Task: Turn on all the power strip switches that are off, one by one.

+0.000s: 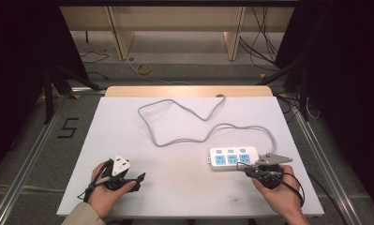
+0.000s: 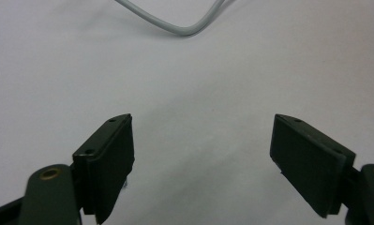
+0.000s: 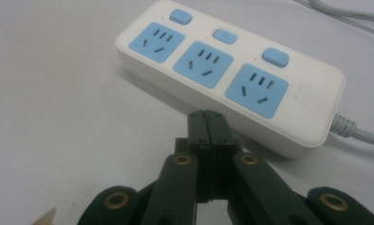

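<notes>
A white power strip (image 1: 232, 158) with three blue sockets and three blue switches lies at the right of the white table top; its grey cable (image 1: 184, 123) loops back across the middle. In the right gripper view the power strip (image 3: 231, 75) lies just beyond my right gripper (image 3: 208, 123), whose jaws are pressed together with nothing between them. From above, my right gripper (image 1: 247, 169) sits at the strip's near edge. My left gripper (image 1: 138, 180) rests at the near left, pointing right. Its jaws stand wide apart over bare table in the left gripper view (image 2: 201, 159), with a bend of the cable (image 2: 180, 28) ahead.
The white table top (image 1: 128, 140) has a wooden strip (image 1: 175, 90) along its far edge. Beyond it are wooden furniture legs (image 1: 121, 37) and loose cables on the floor. A "5" mark (image 1: 68, 127) lies on the floor at the left.
</notes>
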`<state>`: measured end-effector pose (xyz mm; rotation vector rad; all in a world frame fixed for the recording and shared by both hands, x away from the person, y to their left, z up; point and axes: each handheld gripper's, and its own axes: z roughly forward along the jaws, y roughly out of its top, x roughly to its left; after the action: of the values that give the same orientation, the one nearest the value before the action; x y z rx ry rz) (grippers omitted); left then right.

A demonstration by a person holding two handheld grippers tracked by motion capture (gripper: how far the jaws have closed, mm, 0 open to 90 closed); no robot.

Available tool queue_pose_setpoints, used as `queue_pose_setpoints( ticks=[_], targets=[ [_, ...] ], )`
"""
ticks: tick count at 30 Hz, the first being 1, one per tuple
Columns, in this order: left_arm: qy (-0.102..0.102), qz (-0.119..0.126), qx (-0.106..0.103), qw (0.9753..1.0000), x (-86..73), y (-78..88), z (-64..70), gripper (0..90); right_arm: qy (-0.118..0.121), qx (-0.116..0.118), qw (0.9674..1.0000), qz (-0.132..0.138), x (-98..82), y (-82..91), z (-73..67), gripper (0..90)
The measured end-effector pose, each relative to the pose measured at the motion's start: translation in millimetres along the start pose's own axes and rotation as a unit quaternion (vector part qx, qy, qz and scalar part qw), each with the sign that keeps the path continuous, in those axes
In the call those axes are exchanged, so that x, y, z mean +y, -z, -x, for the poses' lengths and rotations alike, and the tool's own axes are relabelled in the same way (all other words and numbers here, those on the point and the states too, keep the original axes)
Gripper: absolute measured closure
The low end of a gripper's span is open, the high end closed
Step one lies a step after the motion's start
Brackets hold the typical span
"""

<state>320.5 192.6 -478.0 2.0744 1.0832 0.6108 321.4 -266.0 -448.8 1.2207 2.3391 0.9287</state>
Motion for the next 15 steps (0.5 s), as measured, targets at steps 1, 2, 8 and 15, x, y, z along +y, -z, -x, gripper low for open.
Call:
queue_pose_setpoints(
  ticks=[1,2,8,15],
  targets=[
    [0.000,0.001,0.001,1.0000,0.0,0.0,0.1,22.0,0.000,0.000,1.0000,0.000,1.0,-0.1,-0.4,90.0],
    [0.000,0.001,0.001,1.0000,0.0,0.0,0.1,22.0,0.000,0.000,1.0000,0.000,1.7,-0.2,-0.7,90.0],
    [-0.001,0.002,0.001,1.0000,0.1,0.2,-0.2,22.0,0.000,-0.004,1.0000,-0.002,6.1,-1.3,0.7,90.0],
    [-0.001,0.001,0.001,1.0000,0.2,0.3,-0.1,22.1,-0.005,-0.007,0.9999,-0.006,11.8,-2.6,3.7,90.0]
  ],
)
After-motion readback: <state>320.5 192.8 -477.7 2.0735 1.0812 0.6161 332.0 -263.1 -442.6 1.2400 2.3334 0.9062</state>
